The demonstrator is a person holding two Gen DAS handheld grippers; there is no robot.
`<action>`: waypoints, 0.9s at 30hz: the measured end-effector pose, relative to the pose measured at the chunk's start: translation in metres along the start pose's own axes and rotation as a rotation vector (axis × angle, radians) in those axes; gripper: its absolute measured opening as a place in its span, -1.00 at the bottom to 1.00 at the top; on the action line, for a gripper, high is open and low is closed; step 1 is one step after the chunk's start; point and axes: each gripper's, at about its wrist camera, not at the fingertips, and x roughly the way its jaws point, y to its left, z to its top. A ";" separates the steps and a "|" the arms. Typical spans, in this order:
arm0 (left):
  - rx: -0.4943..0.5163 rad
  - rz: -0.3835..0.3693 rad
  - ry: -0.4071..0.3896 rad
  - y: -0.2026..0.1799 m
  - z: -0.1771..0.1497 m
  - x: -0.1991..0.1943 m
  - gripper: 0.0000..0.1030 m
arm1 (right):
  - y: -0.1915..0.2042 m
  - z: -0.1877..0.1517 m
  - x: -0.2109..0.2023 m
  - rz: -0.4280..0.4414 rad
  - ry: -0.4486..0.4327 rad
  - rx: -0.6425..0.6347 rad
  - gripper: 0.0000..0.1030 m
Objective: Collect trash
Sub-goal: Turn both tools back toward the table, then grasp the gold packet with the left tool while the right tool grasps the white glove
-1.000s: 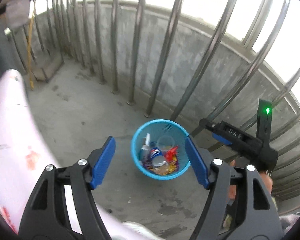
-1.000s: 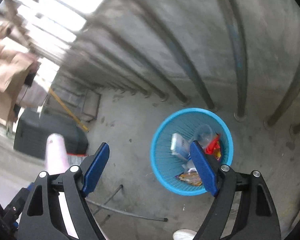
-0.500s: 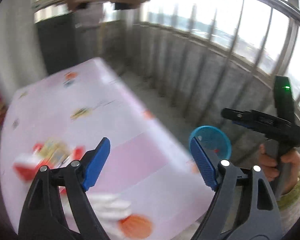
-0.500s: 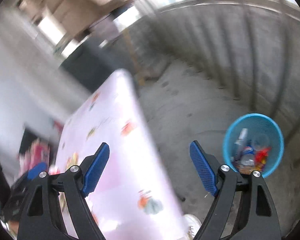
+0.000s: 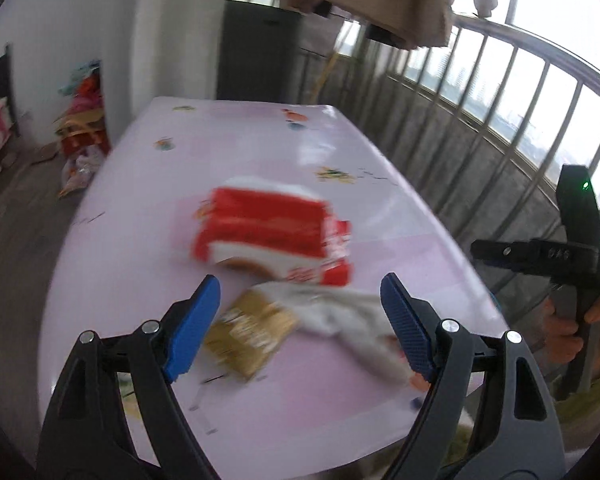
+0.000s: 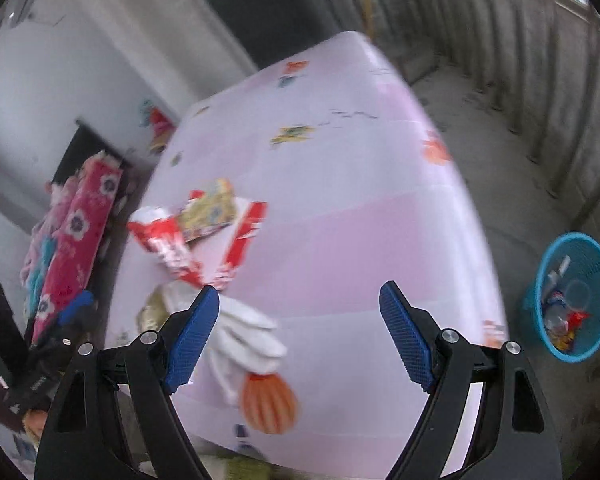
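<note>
Both tongs, left (image 5: pixel 300 324) and right (image 6: pixel 299 332), spread and empty above the tabletop (image 5: pixel 140 216). Risk: the white glove (image 5: pixel 340 312) at 12 o'clock overlaps the gold wrapper (image 5: pixel 248 332); one pinch may snag both.

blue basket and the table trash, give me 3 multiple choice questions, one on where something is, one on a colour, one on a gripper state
1. Where is the blue basket?
A. on the table
B. on the concrete floor beside the table
C. held by a gripper

2. What colour is the big wrapper on the table?
A. red and white
B. green
C. black

3. How is the left gripper?
A. shut on the wrapper
B. shut, empty
C. open, holding nothing

Answers: 1 B, the right wrist view shows it standing on the floor past the table edge. 2 A, red with white patches. 3 C, its blue pads stand wide apart above the table.
</note>
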 end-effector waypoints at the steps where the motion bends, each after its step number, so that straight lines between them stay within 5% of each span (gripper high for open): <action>1: -0.009 0.007 -0.003 0.006 -0.005 -0.003 0.51 | 0.008 0.000 0.002 -0.002 0.002 -0.009 0.56; 5: -0.078 0.050 0.007 0.037 -0.029 -0.001 0.52 | 0.021 -0.011 0.020 -0.016 0.049 -0.008 0.56; 13: -0.189 -0.007 0.029 0.060 -0.056 0.000 0.52 | 0.036 -0.032 0.046 -0.020 0.137 -0.033 0.44; 20: -0.143 -0.129 0.028 0.048 -0.037 0.024 0.51 | 0.088 -0.045 0.055 -0.085 0.132 -0.354 0.43; 23: -0.131 -0.121 0.067 0.048 -0.025 0.051 0.51 | 0.100 -0.047 0.070 -0.095 0.142 -0.446 0.42; 27: -0.151 -0.120 0.167 0.049 -0.025 0.079 0.51 | 0.096 -0.049 0.089 -0.148 0.215 -0.436 0.07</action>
